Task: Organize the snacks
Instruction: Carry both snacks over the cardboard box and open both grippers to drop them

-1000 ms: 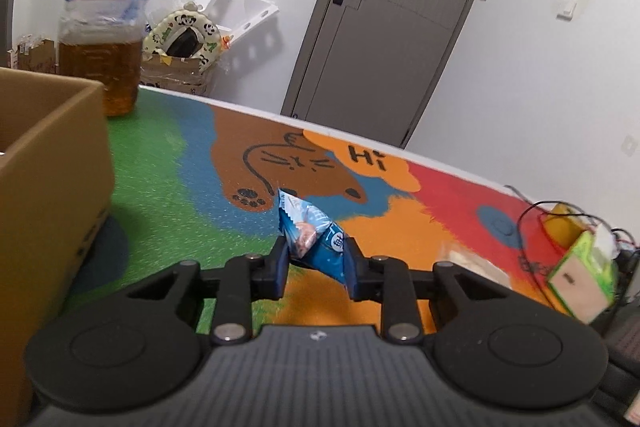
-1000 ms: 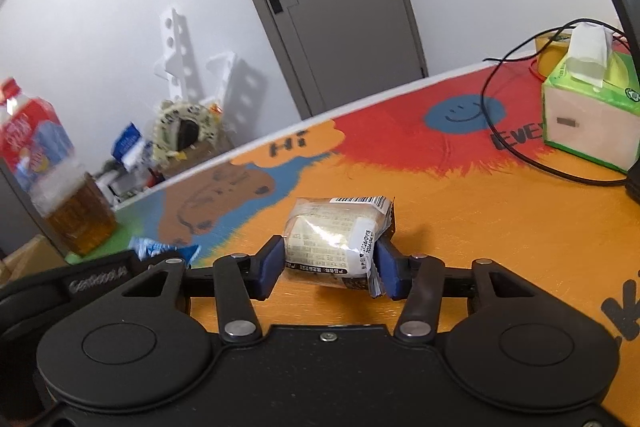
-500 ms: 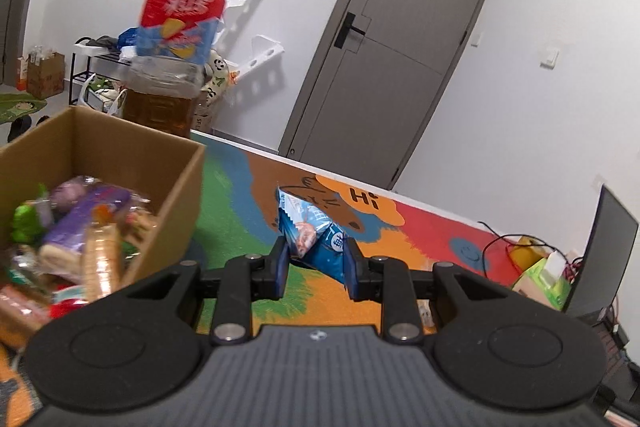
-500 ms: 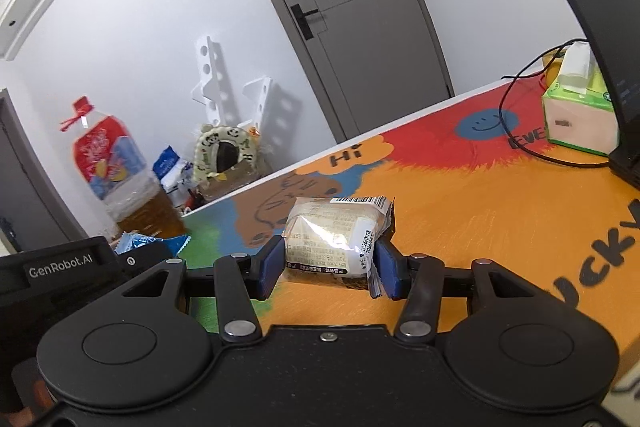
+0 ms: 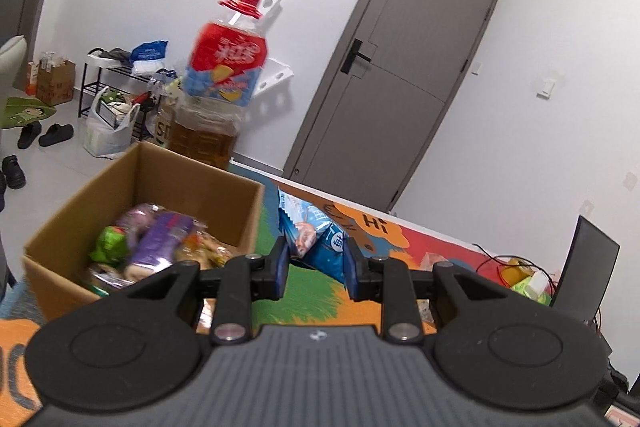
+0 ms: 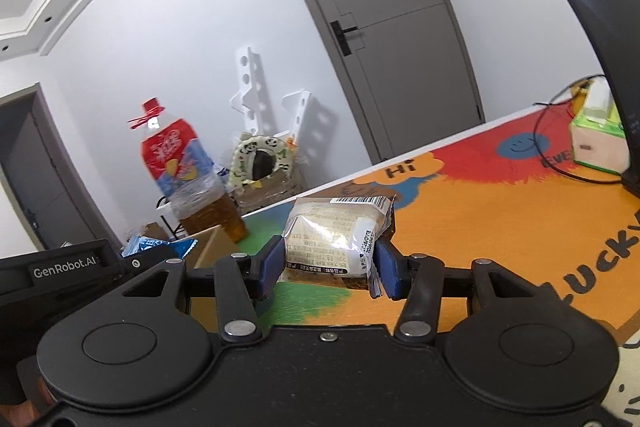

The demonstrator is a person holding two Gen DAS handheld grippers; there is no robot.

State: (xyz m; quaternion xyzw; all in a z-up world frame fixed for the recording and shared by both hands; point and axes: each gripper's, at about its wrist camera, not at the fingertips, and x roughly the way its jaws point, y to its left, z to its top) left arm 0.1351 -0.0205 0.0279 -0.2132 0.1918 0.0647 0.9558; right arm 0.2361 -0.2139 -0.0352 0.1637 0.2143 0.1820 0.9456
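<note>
Two handheld grippers are raised above a brightly printed desk, each carrying a snack. The left gripper pinches a blue snack packet between its blue pads, holding it in the air just right of an open cardboard box. The right gripper is clamped on a pale wrapped bun with printed label text and a barcode — also lifted clear of the desk.

The box already holds several wrapped snacks, including a green one and a purple one, so the sorting looks well under way. Judging by this, what remains is to drop these two packets in. Neither is over the box opening yet.

Behind the box stands a large bottle of amber liquid with a red cap. A tissue box and a dark screen sit at the desk's far right.

Hard to make out: the box's contents are blurred, its near wall is partly hidden by the left gripper, and whether more loose snacks lie on the desk cannot be told — the gripper bodies cover the near surface.
</note>
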